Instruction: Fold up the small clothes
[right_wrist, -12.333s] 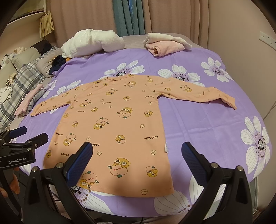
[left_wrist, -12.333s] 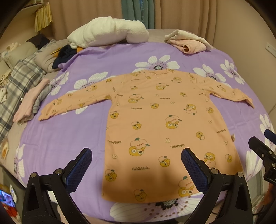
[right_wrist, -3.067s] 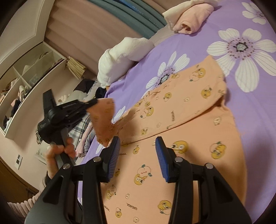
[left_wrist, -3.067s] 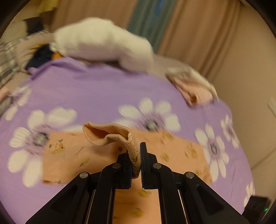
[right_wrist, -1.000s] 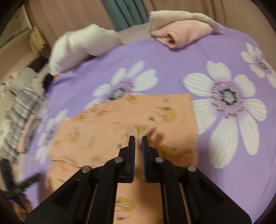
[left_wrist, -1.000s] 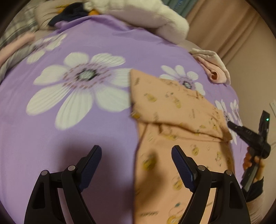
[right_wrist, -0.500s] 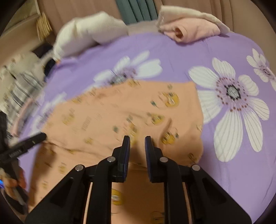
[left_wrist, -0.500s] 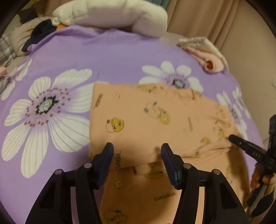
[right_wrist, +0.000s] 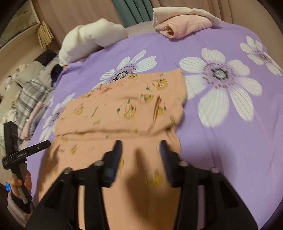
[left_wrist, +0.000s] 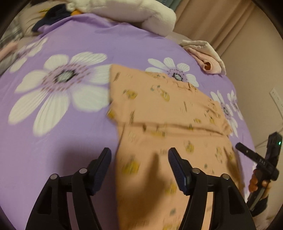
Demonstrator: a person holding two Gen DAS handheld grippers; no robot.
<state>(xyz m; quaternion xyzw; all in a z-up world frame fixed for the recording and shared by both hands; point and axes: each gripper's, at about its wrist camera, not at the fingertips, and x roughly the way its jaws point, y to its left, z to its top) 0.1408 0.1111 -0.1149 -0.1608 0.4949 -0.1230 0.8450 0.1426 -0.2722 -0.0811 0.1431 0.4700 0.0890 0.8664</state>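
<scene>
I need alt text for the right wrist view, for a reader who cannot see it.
An orange shirt with both sleeves folded across lies on a purple flowered bedsheet. The right gripper hangs over its lower half, opening, nothing between its fingers. The left gripper shows at the left edge.

My purple flowered bedspread (right_wrist: 221,150) fills the view; a white pillow (right_wrist: 92,39) and rolled pink towel (right_wrist: 184,26) lie near the curtains (right_wrist: 136,10).
</scene>
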